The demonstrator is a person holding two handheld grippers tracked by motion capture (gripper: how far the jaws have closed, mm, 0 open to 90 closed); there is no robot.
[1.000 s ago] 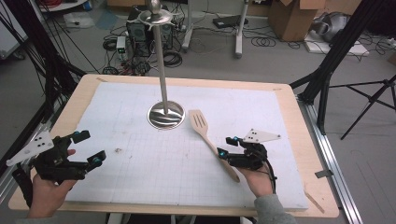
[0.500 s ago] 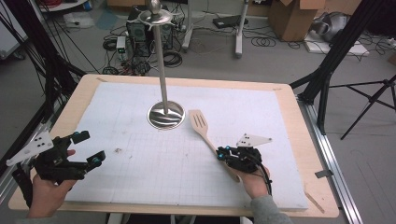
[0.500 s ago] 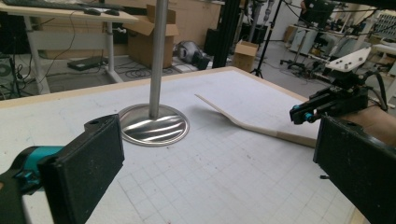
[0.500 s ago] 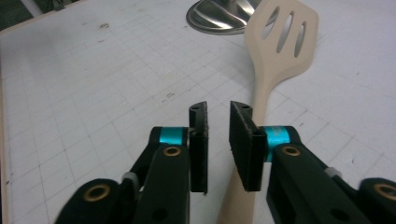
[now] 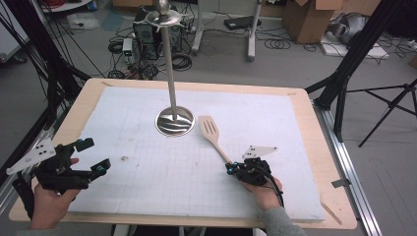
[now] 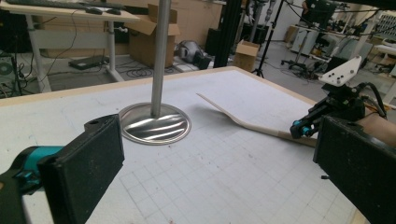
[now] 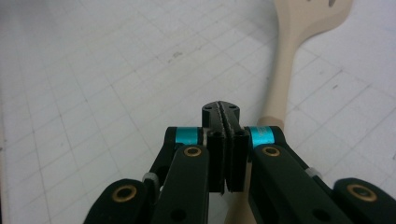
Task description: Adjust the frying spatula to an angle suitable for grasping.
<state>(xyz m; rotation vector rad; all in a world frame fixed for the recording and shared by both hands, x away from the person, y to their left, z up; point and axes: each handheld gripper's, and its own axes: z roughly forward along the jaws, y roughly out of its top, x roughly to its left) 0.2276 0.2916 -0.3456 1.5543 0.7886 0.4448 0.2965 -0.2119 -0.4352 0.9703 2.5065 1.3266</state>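
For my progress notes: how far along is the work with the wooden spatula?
Done: the right hand-held gripper is at the spatula handle. In hand: its jaws have just been closing, now shut above the handle, nothing seen between them. Left: grasp and lift it; it lies flat on the table.

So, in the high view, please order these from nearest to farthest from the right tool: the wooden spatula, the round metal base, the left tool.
1. wooden spatula: its handle end lies right at the right tool, blade up and to the left.
2. round metal base: farther up-left, at the table's middle, carrying the upright pole.
3. left tool: farthest, across at the table's left edge.
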